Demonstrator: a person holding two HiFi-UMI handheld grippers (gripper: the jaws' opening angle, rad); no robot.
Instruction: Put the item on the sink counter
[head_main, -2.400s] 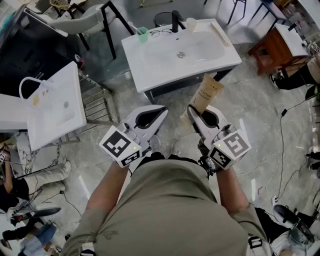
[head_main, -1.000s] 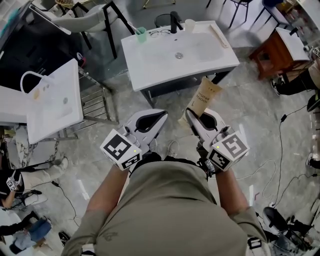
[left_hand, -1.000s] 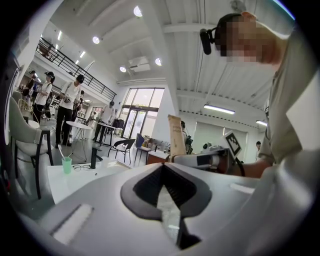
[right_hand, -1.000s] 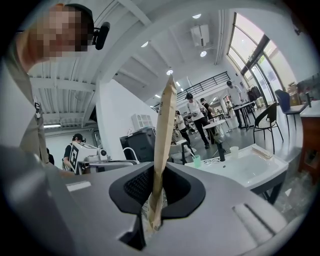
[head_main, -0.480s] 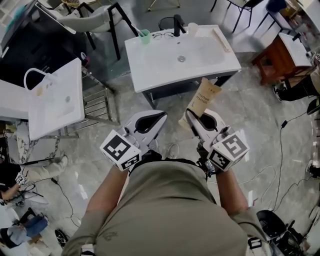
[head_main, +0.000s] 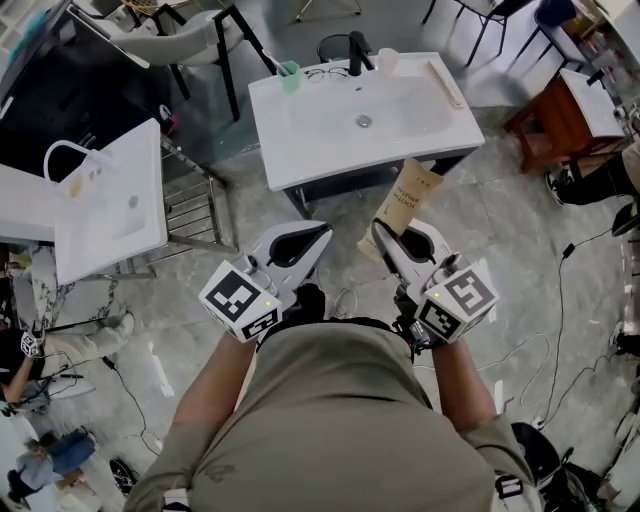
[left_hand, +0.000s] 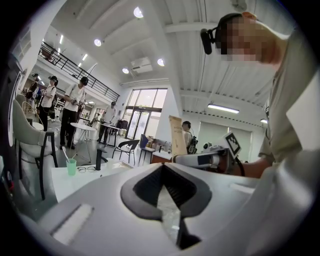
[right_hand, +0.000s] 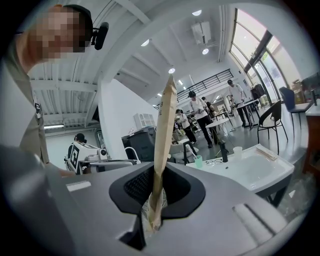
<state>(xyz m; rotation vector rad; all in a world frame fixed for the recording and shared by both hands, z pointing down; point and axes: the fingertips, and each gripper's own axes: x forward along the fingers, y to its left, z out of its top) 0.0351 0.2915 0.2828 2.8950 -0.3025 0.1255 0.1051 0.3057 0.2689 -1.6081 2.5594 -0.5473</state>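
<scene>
My right gripper (head_main: 385, 240) is shut on a flat brown paper packet (head_main: 405, 202) that sticks up and away from the jaws, seen edge-on as the packet (right_hand: 162, 145) in the right gripper view. My left gripper (head_main: 322, 233) is shut with nothing between its jaws; both are held at waist height over the floor. The white sink counter (head_main: 290, 140) with its basin stands ahead, a black faucet (head_main: 353, 45) at its far edge. The counter (right_hand: 272, 167) also shows at the right of the right gripper view.
On the counter's far edge stand a green cup (head_main: 288, 72), eyeglasses (head_main: 324, 69) and a white cup (head_main: 387, 60). A second white sink (head_main: 110, 215) stands on a metal rack at the left, a wooden stool (head_main: 560, 115) at the right. Cables run over the marble floor.
The sink counter has shifted slightly in the head view as I moved a little. Both grippers keep their pose, the right still holding the packet.
</scene>
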